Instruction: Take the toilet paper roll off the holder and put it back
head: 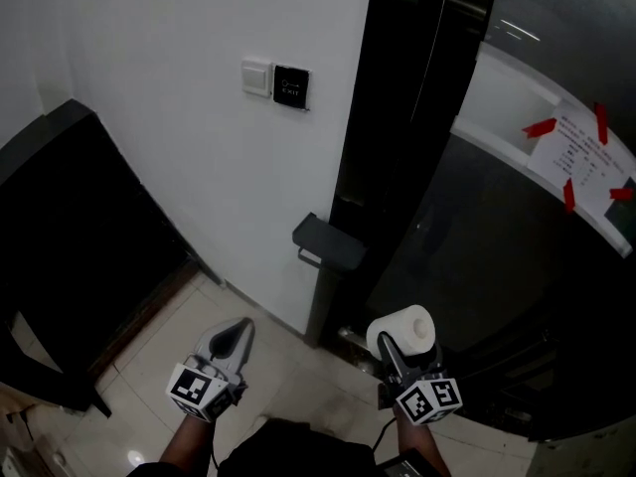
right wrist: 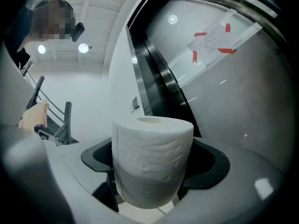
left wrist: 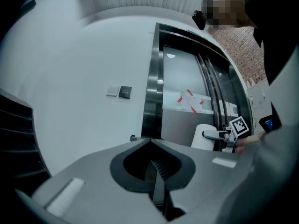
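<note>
Here, right tongs (head: 396,352) clench the toilet paper roll (head: 409,327) — left tongs (head: 235,336) closed, empty.

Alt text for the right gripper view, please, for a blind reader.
The right gripper holds a white toilet paper roll between its jaws, core hole facing up. Behind are a white wall, a dark frame and a notice fixed with red tape.

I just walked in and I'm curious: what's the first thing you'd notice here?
The white roll stands out, clamped in the right gripper in front of the dark glass. At the edge of the white wall, the black holder sits empty. The left gripper hangs shut and empty at lower left.
</note>
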{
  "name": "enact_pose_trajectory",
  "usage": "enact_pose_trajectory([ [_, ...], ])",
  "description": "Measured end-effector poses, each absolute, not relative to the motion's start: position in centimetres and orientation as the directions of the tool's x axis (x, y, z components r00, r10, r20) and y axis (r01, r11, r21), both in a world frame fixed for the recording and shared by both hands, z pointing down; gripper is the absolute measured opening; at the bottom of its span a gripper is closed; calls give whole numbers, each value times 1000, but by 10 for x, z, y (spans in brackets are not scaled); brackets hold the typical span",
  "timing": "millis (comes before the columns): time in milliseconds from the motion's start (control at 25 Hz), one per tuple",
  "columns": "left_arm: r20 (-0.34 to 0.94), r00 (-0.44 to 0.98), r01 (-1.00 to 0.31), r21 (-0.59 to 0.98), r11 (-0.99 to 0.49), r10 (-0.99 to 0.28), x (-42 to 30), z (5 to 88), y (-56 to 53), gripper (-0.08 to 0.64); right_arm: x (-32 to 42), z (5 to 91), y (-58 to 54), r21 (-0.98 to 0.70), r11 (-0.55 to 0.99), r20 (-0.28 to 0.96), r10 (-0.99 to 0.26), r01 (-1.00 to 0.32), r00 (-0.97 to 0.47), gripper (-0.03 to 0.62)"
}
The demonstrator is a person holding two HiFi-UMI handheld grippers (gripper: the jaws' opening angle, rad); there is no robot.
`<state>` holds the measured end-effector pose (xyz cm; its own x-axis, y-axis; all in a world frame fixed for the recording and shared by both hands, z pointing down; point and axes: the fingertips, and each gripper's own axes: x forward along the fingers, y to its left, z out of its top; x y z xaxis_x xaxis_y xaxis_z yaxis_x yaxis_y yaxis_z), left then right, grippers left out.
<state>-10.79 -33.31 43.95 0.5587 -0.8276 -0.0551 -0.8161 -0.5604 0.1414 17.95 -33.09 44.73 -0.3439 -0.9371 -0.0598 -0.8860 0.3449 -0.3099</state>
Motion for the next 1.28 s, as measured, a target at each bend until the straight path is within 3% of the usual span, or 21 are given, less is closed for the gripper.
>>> enact_pose_trajectory([
  [600,-44,547,-820,176,-545,-836,-188,447,-356,0,148,476,-391,-606,226,-82,-971,-763,-223,468],
  [680,-37,534,-827,185,-530,-845,-193,452,-364,0,154,476,-399,-680,209,-96,-976,-702,-198,468],
  [840,-41,526,-833,173,-525,-849,-185,449,-380,0,189,523,-412,-881,0,26,-998,-474,-49,466],
  [1040,-76,545,-822,147,-550,-835,-171,432,-390,2,202,546,-450,-902,-7,27,-999,-431,-40,466],
  [1280,-31,534,-837,119,-534,-845,-174,440,-401,2,200,574,-477,-964,-42,48,-999,-264,-14,466],
])
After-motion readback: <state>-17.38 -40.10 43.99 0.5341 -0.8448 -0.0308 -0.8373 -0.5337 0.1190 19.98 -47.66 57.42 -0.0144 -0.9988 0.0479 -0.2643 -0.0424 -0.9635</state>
